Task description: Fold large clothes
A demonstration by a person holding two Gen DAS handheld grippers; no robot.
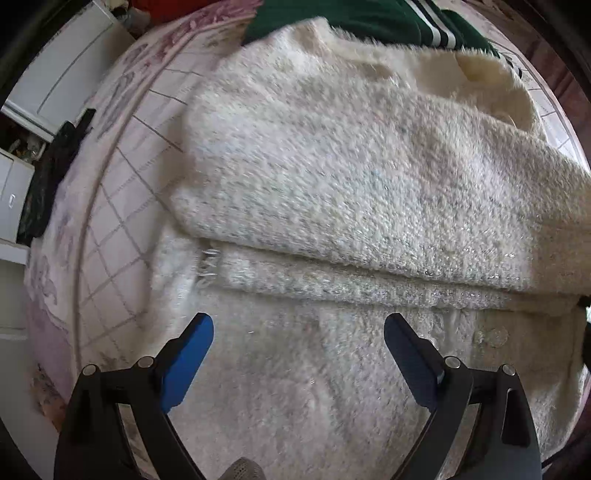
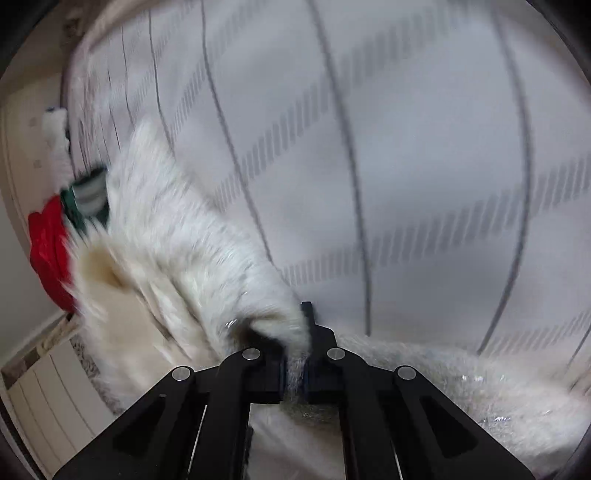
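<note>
A fluffy white garment (image 1: 351, 177) lies spread on the bedspread, one layer folded over another with a shiny seam running across. My left gripper (image 1: 299, 332) hovers above it, pointing down, open, its blue pads wide apart with nothing between them. In the right wrist view my right gripper (image 2: 295, 365) is shut on a bunch of the same fluffy white garment (image 2: 177, 243), which trails up and to the left, blurred by motion. More of the fluffy fabric lies at the lower right.
A green garment with white stripes (image 1: 369, 18) lies beyond the white one, also seen in the right view as green cloth (image 2: 86, 199) beside a red cloth (image 2: 50, 243). The quilted bedspread (image 2: 406, 147) fills the background. White cabinets (image 1: 55, 81) and a dark item (image 1: 51, 173) stand at left.
</note>
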